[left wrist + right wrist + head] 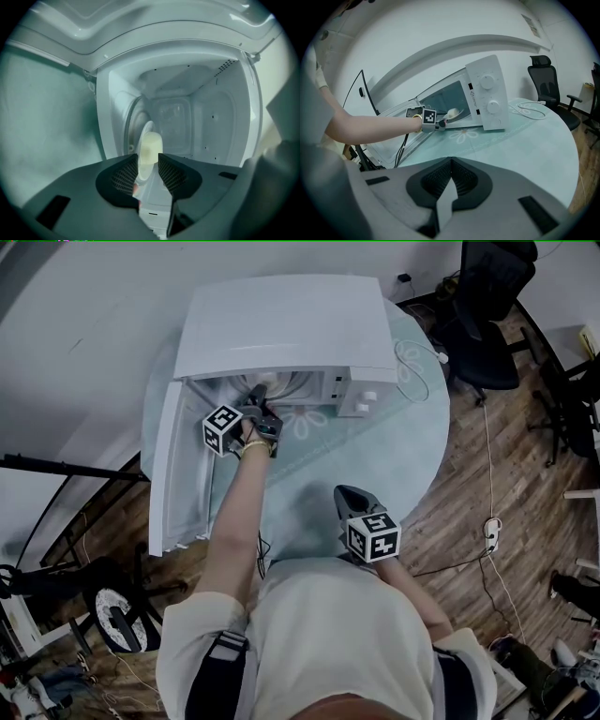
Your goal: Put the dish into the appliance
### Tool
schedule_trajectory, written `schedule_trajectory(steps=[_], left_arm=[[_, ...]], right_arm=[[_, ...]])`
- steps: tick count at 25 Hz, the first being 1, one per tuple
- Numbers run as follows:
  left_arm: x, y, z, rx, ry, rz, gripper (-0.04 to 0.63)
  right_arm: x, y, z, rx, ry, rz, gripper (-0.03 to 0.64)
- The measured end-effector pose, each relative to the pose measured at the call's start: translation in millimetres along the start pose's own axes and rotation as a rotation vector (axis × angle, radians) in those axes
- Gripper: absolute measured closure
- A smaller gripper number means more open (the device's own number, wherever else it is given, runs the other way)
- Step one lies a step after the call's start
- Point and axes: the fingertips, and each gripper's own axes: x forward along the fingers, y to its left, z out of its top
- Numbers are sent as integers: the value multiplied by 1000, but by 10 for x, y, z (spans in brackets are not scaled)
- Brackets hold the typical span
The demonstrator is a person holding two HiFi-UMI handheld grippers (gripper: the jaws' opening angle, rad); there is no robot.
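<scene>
White dish (pixel 151 143) sits between the spread left claw (pixel 148 158) inside the microwave (pixel 206 122); right claw (pixel 451 165) pressed together, empty.

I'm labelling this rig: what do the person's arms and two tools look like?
The left tool and right tool are dark grey, with black ribbed pads; each carries a white cube with black square markers. The person wears a cream short-sleeved top, a gold bracelet on the left wrist and dark shoulder straps.
</scene>
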Motion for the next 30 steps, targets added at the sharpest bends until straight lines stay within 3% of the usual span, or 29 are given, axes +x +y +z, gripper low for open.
schedule_trajectory(steps=[3,13,22,27,30], left_arm=[[-24,-26,-40,23,15,7,451],[-158,142,-127,-24,16,44,448],[-419,150,-327,14,49,52,449],[-752,253,-694,77,115,69,564],[-979,317,-915,126,152,81,584]], right_arm=[[0,28,9,-5,-5,5,611],[-35,87,26,-14,-20,14,611],[-123,115,9,-18,-35,15,611],[-213,156,-8,-29,-51,23,611],[-272,204,-25,-37,-58,33,611]])
